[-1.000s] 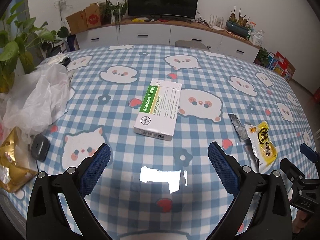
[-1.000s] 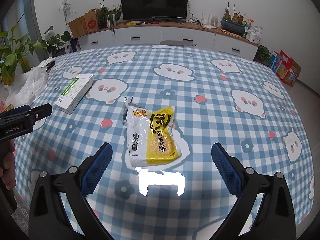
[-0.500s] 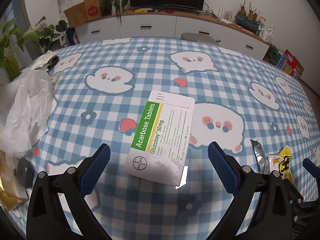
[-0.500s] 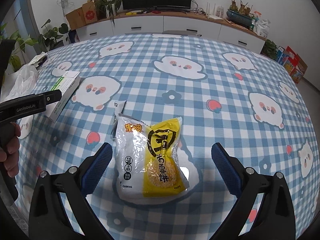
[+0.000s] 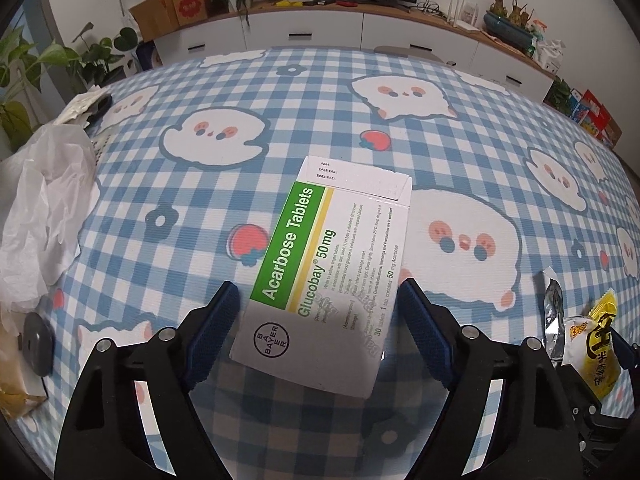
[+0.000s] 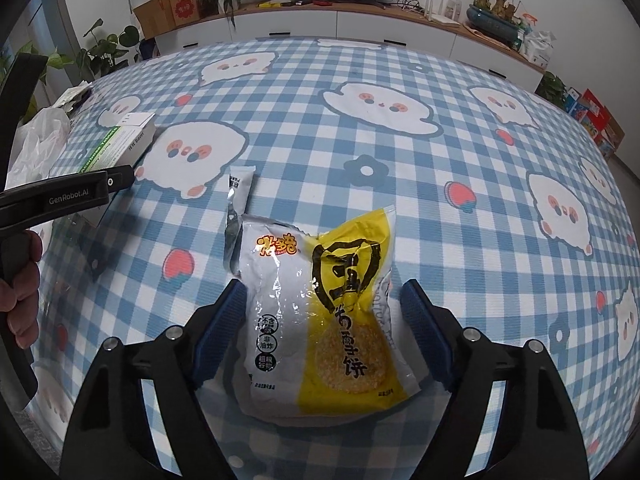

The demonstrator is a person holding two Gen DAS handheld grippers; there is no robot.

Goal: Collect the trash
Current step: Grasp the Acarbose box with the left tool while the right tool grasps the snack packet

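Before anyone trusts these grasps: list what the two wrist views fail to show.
- Left wrist view: whether the pads touch the Acarbose tablet box; the closing left gripper straddles it.
- Right wrist view: contact between the closing right gripper and the yellow snack packet.
- Right wrist view: silver sachet, lower end under the packet.

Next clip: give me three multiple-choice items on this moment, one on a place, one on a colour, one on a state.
1. The silver sachet lies where, in the right wrist view?
A. on the tablet box
B. beyond the rice cracker packet's upper-left corner
C. in the plastic bag

2. What colour is the band on the Acarbose tablet box?
A. red
B. green
C. black

3. How is the rice cracker packet?
A. flat on the tablecloth
B. lifted
C. torn in half

B: it sticks out past that corner.
B: "Acarbose Tablets" is on green.
A: it rests there between the right gripper's closing jaws.
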